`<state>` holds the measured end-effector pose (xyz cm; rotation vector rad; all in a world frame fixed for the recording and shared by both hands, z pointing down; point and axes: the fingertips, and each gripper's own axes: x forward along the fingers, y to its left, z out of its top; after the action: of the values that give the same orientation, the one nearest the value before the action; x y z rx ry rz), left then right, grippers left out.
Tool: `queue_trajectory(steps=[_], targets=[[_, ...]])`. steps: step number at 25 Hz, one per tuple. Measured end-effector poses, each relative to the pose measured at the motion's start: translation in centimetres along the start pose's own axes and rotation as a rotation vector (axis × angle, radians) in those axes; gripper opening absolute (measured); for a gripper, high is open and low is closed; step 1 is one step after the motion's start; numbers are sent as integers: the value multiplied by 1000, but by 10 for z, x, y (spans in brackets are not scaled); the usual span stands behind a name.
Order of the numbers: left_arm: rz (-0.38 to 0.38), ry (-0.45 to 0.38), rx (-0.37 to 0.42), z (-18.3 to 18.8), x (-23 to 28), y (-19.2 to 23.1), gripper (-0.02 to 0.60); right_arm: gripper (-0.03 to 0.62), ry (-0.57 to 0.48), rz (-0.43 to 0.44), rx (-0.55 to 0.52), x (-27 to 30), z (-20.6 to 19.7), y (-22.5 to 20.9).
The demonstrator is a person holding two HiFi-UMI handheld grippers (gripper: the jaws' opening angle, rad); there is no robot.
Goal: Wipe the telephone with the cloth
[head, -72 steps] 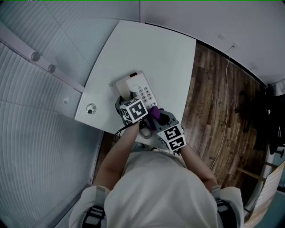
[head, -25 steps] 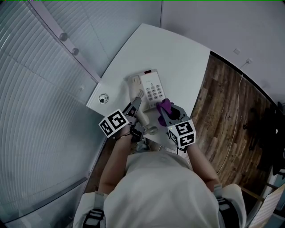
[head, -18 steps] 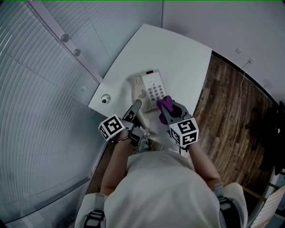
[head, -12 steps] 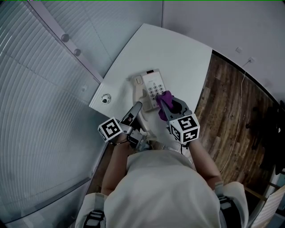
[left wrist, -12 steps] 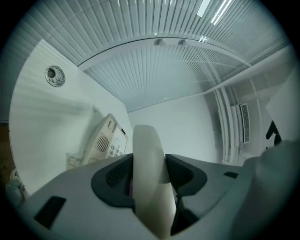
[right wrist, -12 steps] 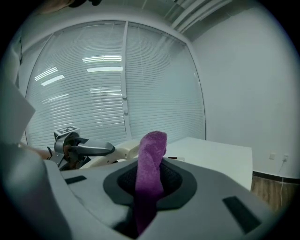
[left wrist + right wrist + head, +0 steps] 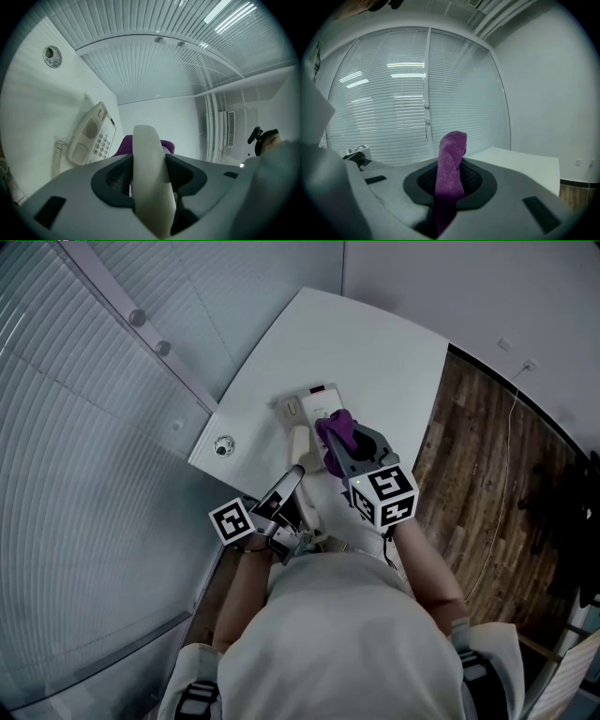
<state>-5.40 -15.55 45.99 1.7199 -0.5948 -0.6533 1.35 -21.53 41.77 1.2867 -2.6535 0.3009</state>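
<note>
While our left gripper [image 7: 286, 486] clamps the handset [image 7: 149, 154] clear of the telephone [image 7: 91, 138], our right gripper [image 7: 349, 454] pinches the cloth [image 7: 336, 432] for wiping.

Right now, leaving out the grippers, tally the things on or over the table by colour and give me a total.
Cream: 2 (base, handset)
Purple: 1 (cloth)
Silvery: 1 (round fitting)
Total: 4
</note>
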Motion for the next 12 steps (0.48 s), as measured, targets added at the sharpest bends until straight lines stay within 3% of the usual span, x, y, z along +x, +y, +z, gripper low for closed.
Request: queue_trajectory(steps=[12], targets=[[-64, 12, -29, 2, -2, -7, 225, 60, -26, 77, -18, 21, 18, 26]])
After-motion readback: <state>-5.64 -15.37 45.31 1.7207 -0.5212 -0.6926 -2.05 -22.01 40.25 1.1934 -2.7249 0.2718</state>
